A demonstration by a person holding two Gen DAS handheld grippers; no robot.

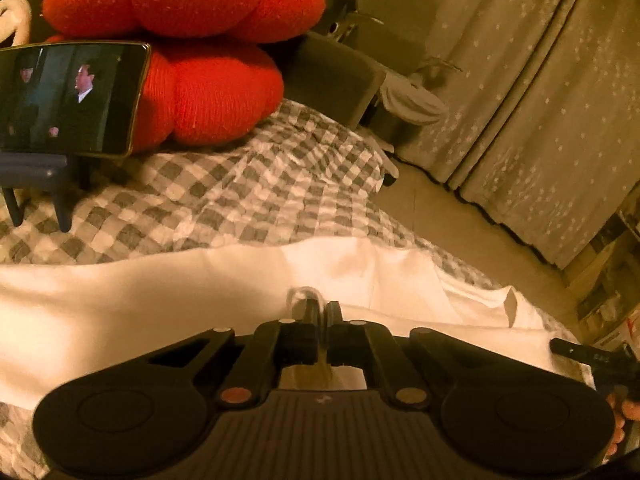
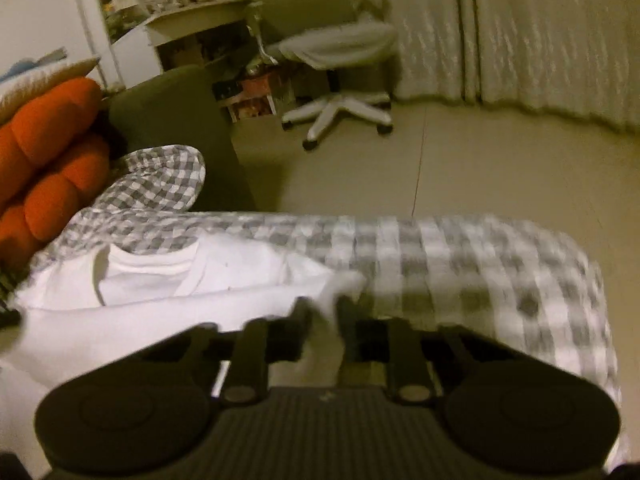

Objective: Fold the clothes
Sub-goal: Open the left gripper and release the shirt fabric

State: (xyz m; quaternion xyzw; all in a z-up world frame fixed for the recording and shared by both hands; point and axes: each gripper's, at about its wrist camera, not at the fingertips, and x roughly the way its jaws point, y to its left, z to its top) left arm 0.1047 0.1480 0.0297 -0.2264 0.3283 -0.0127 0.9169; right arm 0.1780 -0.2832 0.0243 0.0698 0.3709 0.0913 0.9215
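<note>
Left tool (image 1: 320, 312): lower centre of the left wrist view; fingers drawn nearly together with a thin fold of the white garment (image 1: 160, 300) pinched between them.
Right tool (image 2: 324, 312): lower centre of the right wrist view; fingers a little apart with a white corner of cloth between them, so it appears to grip the garment's edge, though blur softens the detail.
White garment: spread in a broad band across the bed (image 1: 240, 200), filling the lower half of the left view; in the right view its ribbed neckline shows at centre left.
Bed: covered in grey-and-white check, running out to the right edge of the right view, with floor beyond.
Surroundings: red cushion (image 1: 188, 40) at upper left of the left view, a phone (image 1: 68, 96) on a stand just in front of it; swivel chair (image 2: 344, 76) and curtains (image 2: 520, 32) at the top of the right view.
Step in hand (judgement): both tools hold one edge, probably to carry it over for a fold.
Technique: keep both grips firm, move the two tools level and together, hold the edge taut between them, and lay it down square to the opposite edge before letting go.
</note>
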